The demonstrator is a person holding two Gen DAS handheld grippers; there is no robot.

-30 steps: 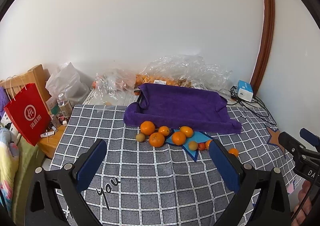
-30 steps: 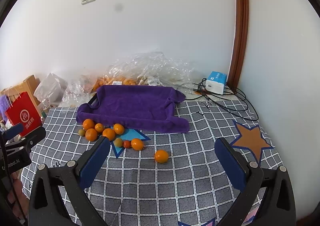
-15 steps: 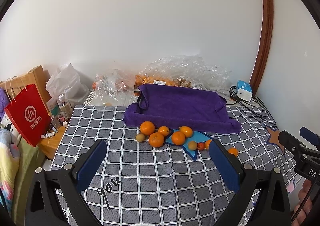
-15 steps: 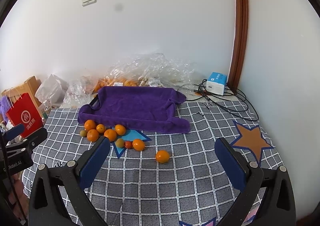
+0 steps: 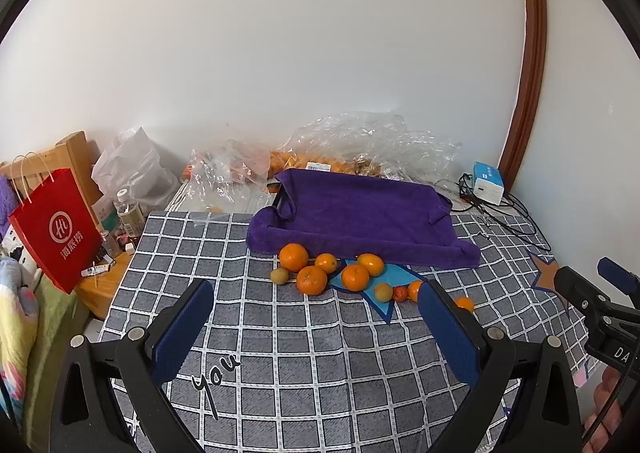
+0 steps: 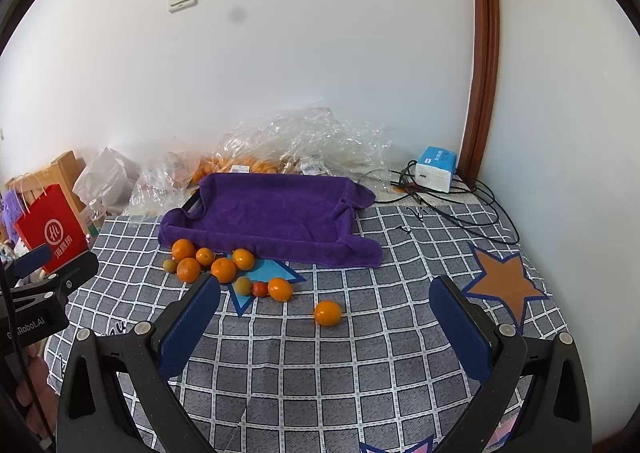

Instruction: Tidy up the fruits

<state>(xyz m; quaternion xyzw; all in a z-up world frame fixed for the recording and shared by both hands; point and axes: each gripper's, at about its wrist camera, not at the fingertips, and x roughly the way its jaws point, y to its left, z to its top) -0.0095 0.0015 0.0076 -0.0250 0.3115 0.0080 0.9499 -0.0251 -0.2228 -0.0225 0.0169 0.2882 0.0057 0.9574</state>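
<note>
Checked tablecloth (image 6: pixel 360 365) — purple-towelled tray (image 6: pixel 272 217) empty, oranges (image 6: pixel 224 269) beside it — both grippers' jaws spread.

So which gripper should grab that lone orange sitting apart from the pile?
Right. The lone orange lies nearly centred ahead of the open right gripper; from the open left gripper it sits far off to the side, partly hidden behind a finger.

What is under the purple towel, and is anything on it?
A dark tray edge peeks out at the purple towel's back-left corner; the rest of it is covered. Nothing lies on the towel; the fruits sit on the cloth in front.
</note>
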